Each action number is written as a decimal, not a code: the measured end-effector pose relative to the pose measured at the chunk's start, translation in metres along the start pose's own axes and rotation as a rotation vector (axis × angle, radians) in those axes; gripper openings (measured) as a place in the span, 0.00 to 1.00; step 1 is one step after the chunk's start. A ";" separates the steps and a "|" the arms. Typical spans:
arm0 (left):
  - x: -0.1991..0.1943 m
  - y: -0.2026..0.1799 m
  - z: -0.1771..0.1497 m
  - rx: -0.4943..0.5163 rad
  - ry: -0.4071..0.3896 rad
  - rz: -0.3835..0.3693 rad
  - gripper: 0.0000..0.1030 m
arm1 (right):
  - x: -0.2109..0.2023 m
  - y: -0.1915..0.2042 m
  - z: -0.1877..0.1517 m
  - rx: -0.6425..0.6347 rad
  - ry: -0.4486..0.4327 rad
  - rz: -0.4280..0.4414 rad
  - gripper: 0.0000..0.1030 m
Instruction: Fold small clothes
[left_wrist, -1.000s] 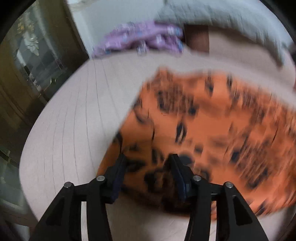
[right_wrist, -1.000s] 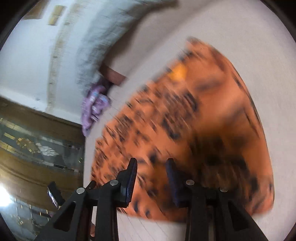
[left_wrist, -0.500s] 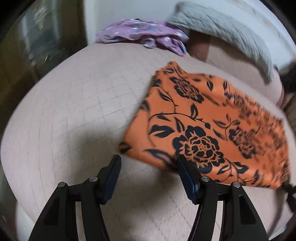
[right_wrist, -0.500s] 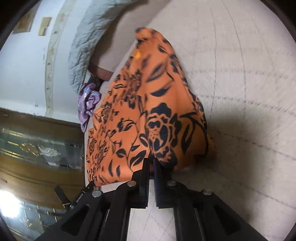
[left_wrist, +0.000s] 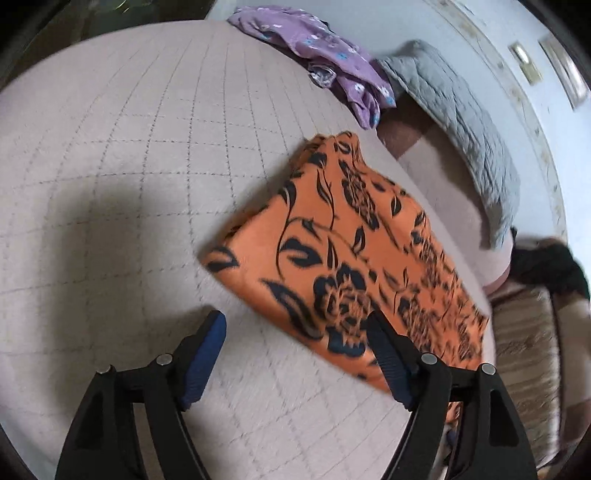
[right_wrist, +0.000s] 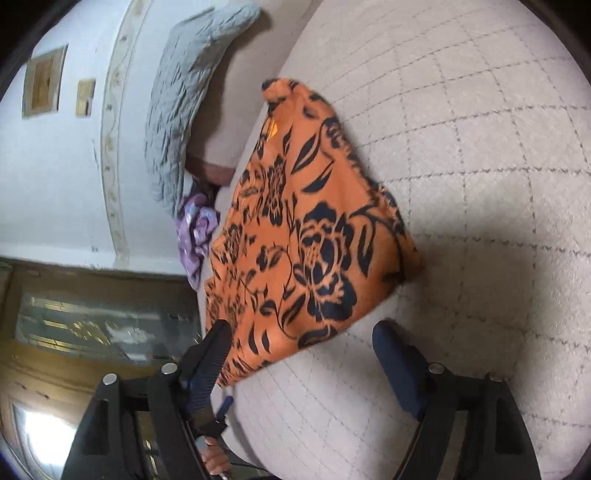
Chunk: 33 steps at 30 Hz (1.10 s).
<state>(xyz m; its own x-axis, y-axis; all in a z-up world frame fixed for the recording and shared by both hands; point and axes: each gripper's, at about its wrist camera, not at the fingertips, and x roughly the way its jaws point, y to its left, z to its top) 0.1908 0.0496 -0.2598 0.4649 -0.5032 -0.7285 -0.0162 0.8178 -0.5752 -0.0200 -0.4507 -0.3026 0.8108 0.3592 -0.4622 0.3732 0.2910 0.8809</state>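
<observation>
An orange garment with black flowers (left_wrist: 351, 266) lies folded flat on the pale quilted bed (left_wrist: 147, 166). In the right wrist view the same garment (right_wrist: 306, 236) spreads from the middle toward the bed's left edge. My left gripper (left_wrist: 295, 325) hovers just short of the garment's near edge, its jaws opening, nothing between them; its right finger overlaps the cloth's corner in the picture. My right gripper (right_wrist: 301, 334) stands at the garment's near corner, its jaws opening wide, the cloth's edge lying loose between them with no pad pressing on it.
A crumpled purple garment (left_wrist: 332, 62) lies at the far end of the bed. A grey quilted pillow (left_wrist: 461, 122) leans against the white wall. The bed's edge drops off near a dark wooden cabinet with glass (right_wrist: 92, 325). A hand (right_wrist: 216, 458) shows below the right gripper.
Both grippers let go of the orange garment and spread wide. It has gone from lifted and blurred to lying flat on the bed. Both cameras drew back and rolled.
</observation>
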 end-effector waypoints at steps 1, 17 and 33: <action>0.002 0.002 0.004 -0.024 -0.013 -0.011 0.77 | -0.001 -0.001 0.001 0.005 -0.010 0.004 0.78; 0.020 0.013 0.027 -0.151 -0.102 -0.036 0.27 | 0.045 0.015 0.020 -0.128 -0.165 -0.149 0.21; -0.007 -0.034 -0.041 0.146 -0.028 0.015 0.19 | -0.041 0.004 0.022 -0.129 -0.345 -0.237 0.16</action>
<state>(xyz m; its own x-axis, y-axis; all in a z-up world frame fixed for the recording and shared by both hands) 0.1518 0.0136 -0.2501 0.4904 -0.4842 -0.7246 0.1047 0.8581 -0.5026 -0.0415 -0.4836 -0.2779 0.8209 -0.0414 -0.5695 0.5253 0.4456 0.7249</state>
